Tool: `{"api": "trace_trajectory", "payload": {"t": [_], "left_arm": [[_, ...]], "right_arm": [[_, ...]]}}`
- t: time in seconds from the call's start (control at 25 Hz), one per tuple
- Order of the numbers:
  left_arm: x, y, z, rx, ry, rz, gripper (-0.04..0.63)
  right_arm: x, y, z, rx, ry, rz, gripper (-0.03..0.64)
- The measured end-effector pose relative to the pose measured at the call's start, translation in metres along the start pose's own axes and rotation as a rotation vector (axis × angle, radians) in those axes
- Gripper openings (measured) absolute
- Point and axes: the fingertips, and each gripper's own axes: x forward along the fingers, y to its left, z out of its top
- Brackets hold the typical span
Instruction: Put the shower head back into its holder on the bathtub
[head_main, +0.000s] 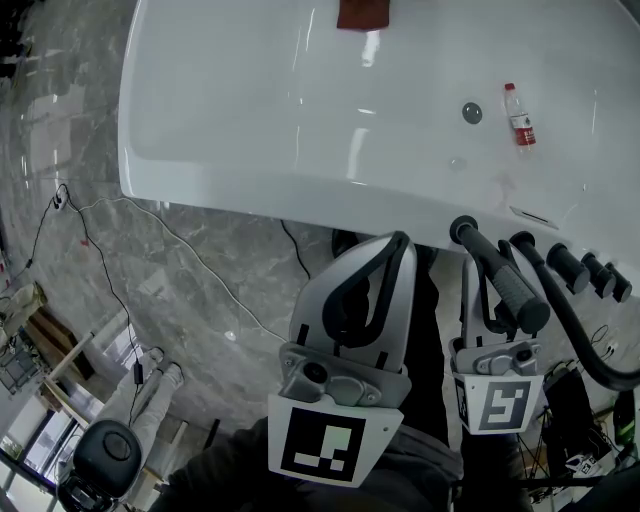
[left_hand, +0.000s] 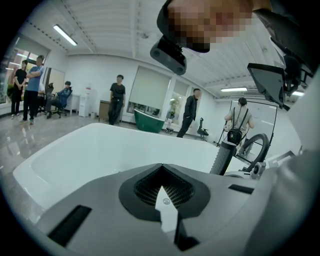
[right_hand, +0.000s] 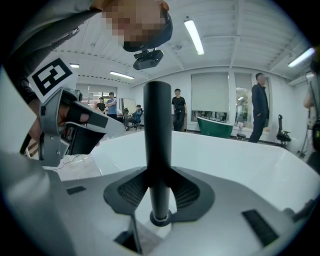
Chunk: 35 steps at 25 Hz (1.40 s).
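Observation:
A black stick-shaped shower head (head_main: 505, 280) lies slanted over the near rim of the white bathtub (head_main: 250, 185), with my right gripper (head_main: 488, 264) shut on its handle. In the right gripper view the shower head (right_hand: 157, 145) stands upright between the black pads, with a ringed end low at the jaws. A black hose (head_main: 580, 335) arcs from a fitting (head_main: 522, 242) on the rim toward the lower right. My left gripper (head_main: 398, 240) hovers just left of it, shut with nothing between its tips (left_hand: 161, 172). Which fitting is the holder I cannot tell.
A row of black taps (head_main: 590, 272) sits on the rim at the right. Inside the tub lie a plastic bottle (head_main: 519, 115), a drain (head_main: 472, 113) and a brown object (head_main: 362, 14). Cables (head_main: 150, 230) cross the marble floor. Several people (left_hand: 118, 102) stand in the room behind.

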Motion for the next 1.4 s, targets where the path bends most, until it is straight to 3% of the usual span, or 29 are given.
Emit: {"api": "trace_trajectory", "payload": {"t": [0.56,1.0,1.4], "left_arm": [[-0.007,0.003,0.007,0.005,-0.013,0.005,0.003],[-0.035,0.002,0.039,0.049,-0.026,0.02,0.003],[-0.067,-0.011,0.068,0.074,-0.034,0.023,0.003]], "right_arm": [[0.008,0.002,-0.011,0.004,0.008,0.007,0.143],[0.013,0.009,-0.011,-0.003,0.07,0.039,0.143],[0.007,0.02,-0.011,-0.036,0.097,0.08,0.236]]}}
